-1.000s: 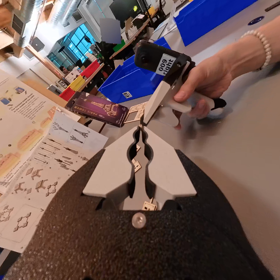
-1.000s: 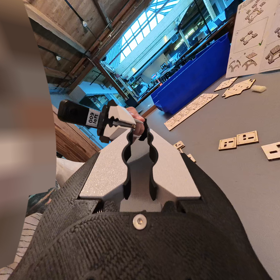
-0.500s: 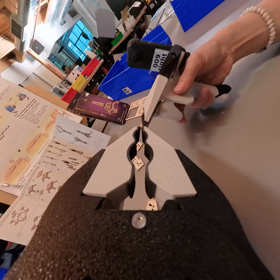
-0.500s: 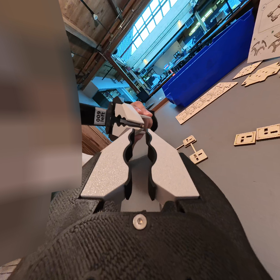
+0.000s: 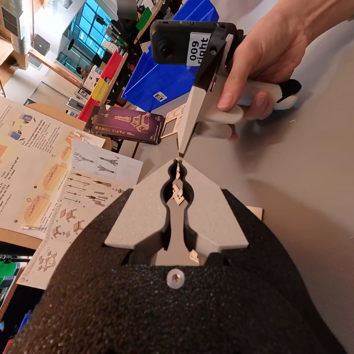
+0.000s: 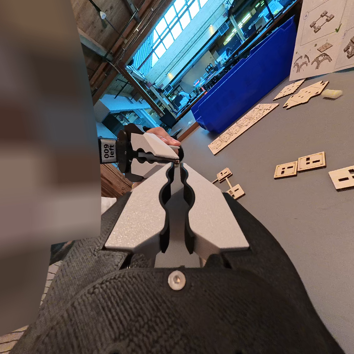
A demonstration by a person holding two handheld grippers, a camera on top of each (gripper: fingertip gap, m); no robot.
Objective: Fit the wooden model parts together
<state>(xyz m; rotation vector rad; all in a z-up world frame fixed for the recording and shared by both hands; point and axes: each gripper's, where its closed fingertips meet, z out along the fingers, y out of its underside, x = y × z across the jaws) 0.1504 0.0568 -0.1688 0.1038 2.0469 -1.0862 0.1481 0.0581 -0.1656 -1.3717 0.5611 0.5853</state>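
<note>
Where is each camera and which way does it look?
Left wrist view: on the left tool, facing the right tool and the hand holding it; own fingers show.
Right wrist view: on the right tool, facing the left tool; own fingers show.
Shared: both tools' tips meeting over the table, a blue bin.

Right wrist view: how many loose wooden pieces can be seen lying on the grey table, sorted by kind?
Slotted squares: 3
Joined pair of small squares: 1
Notched panels: 2
Fretwork sheet: 1
Total: 7
</note>
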